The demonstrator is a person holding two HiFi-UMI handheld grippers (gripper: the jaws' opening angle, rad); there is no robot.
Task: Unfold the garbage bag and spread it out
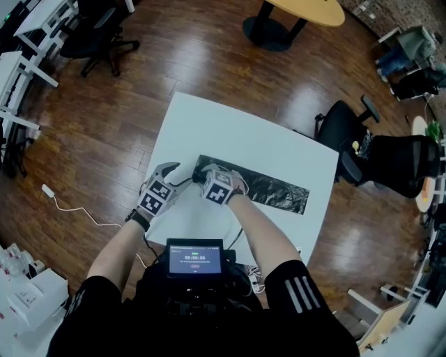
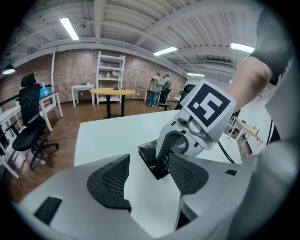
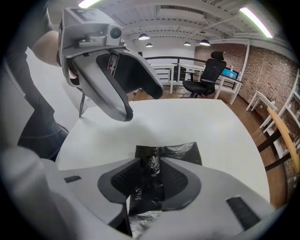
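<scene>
Garbage bag (image 1: 272, 187) lies as a long folded black strip on the white surface (image 1: 209, 118), running from the middle toward the right edge. Right tongs (image 3: 151, 178) are narrowed onto its left end, with a crinkled ridge of plastic pinched between the pads. Left tongs (image 2: 149, 177) stand wide over bare surface, just beside that same end.

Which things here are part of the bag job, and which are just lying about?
Part of the job:
garbage bag, a folded black strip; white table under it; right gripper, jaws pinching the bag; left gripper, jaws open, empty.

Just lying about:
black office chair; round wooden table; white cable on the floor; white desks.
</scene>
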